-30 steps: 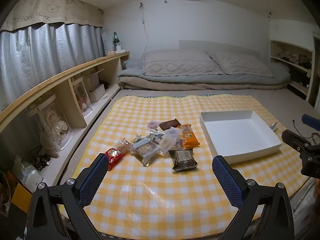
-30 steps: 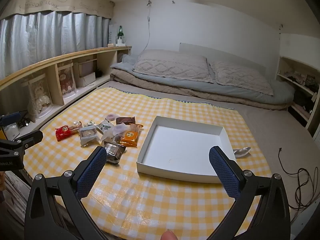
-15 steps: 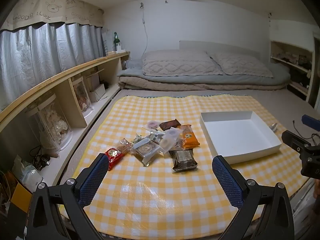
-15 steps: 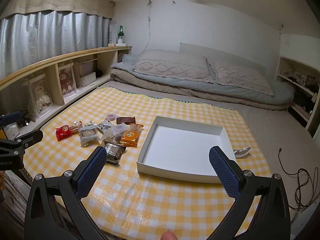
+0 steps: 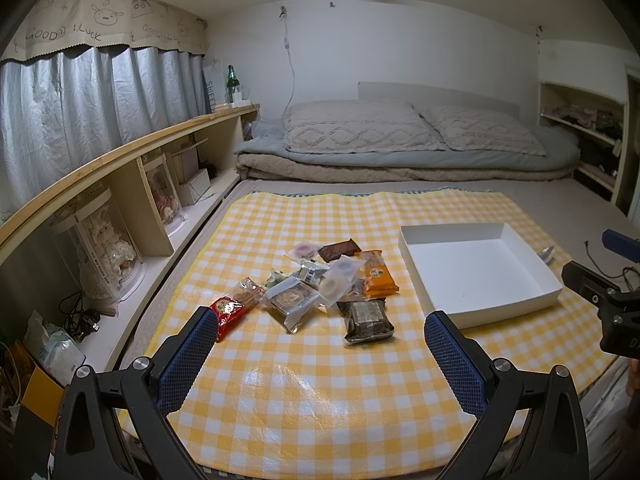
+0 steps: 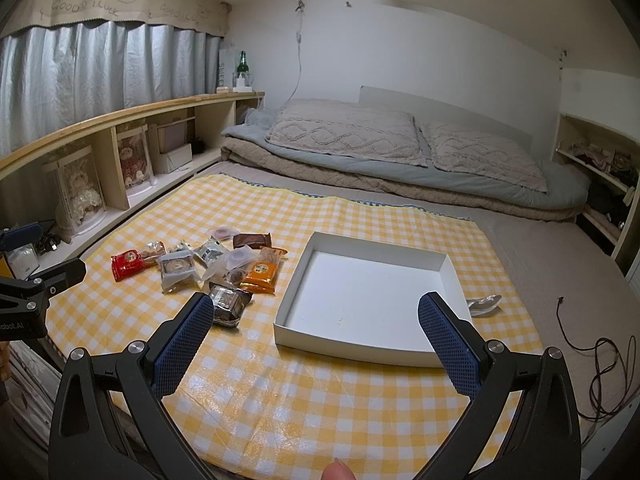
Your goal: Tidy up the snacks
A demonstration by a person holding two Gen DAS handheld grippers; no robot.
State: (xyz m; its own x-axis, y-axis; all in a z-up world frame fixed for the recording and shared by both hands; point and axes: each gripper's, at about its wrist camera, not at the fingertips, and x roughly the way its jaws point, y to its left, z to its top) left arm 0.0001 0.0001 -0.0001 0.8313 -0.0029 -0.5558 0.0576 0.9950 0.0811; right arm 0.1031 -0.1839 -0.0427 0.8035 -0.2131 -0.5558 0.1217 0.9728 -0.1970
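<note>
Several wrapped snacks lie in a loose pile (image 5: 320,288) (image 6: 208,268) on a yellow checked cloth (image 5: 304,392) (image 6: 304,400): a red packet (image 5: 226,314) (image 6: 127,264), an orange packet (image 5: 378,274) (image 6: 262,274), a dark packet (image 5: 366,320) (image 6: 228,304) and clear-wrapped ones. An empty white shallow box (image 5: 476,270) (image 6: 372,300) sits to the right of the pile. My left gripper (image 5: 320,356) is open near the cloth's front edge, short of the pile. In front of the box my right gripper (image 6: 316,344) hangs open and holds nothing.
A wooden shelf unit (image 5: 120,184) with boxed dolls runs along the left. Folded bedding and pillows (image 5: 400,144) lie beyond the cloth. A silver wrapper (image 6: 484,304) rests right of the box, with a dark cable (image 6: 600,360) farther right. A fingertip (image 6: 338,470) shows at the bottom edge.
</note>
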